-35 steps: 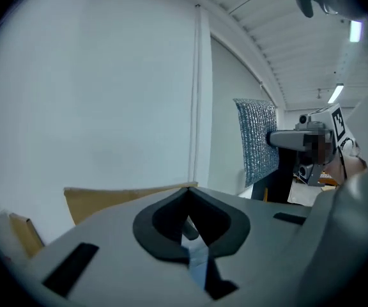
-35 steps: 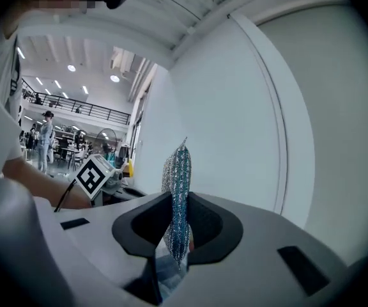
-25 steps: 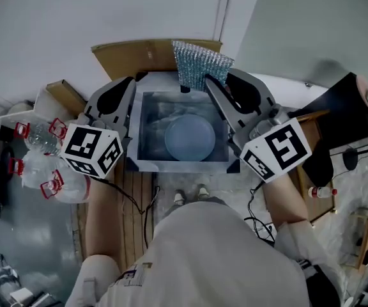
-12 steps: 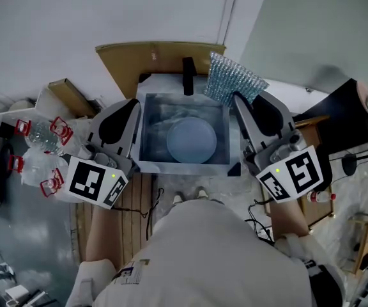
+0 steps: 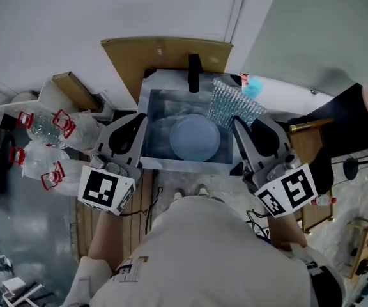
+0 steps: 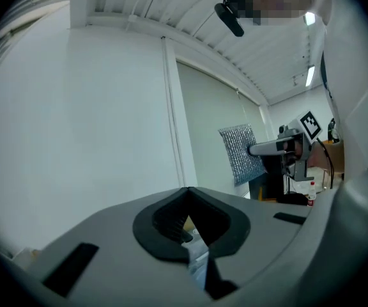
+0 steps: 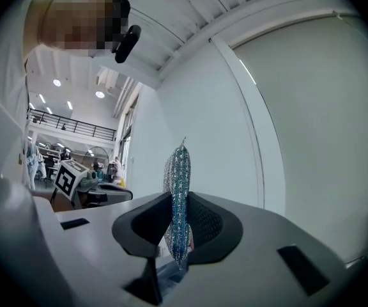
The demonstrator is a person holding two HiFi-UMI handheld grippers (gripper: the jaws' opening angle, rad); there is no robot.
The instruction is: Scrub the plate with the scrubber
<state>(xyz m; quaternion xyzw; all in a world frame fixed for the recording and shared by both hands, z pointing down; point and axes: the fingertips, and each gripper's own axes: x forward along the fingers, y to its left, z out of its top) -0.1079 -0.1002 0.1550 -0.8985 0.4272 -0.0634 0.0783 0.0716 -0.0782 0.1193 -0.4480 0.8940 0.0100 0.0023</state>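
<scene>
A round pale-blue plate (image 5: pixel 195 137) lies flat in the grey basin (image 5: pixel 151 104) below a black tap (image 5: pixel 194 73). My right gripper (image 5: pixel 237 123) is shut on a silvery-blue mesh scrubber (image 5: pixel 232 105), which hangs over the basin's right side, just right of the plate. From the right gripper view the scrubber (image 7: pixel 178 197) stands edge-on, pinched between the jaws. The left gripper (image 5: pixel 142 119) sits at the basin's left rim, shut with nothing in it (image 6: pixel 188 194). The left gripper view also catches the scrubber (image 6: pixel 240 152) held out to the right.
A brown cardboard sheet (image 5: pixel 165 53) leans behind the basin. Clear bottles with red clips (image 5: pixel 46 133) lie at the left. A black object (image 5: pixel 344 117) and a wooden stand are at the right. A blue and pink item (image 5: pixel 252 85) sits by the basin's far right corner.
Both grippers have drawn back toward the person and sunk a little. The scrubber has travelled from behind the tap to the right side of the basin, beside the plate.
</scene>
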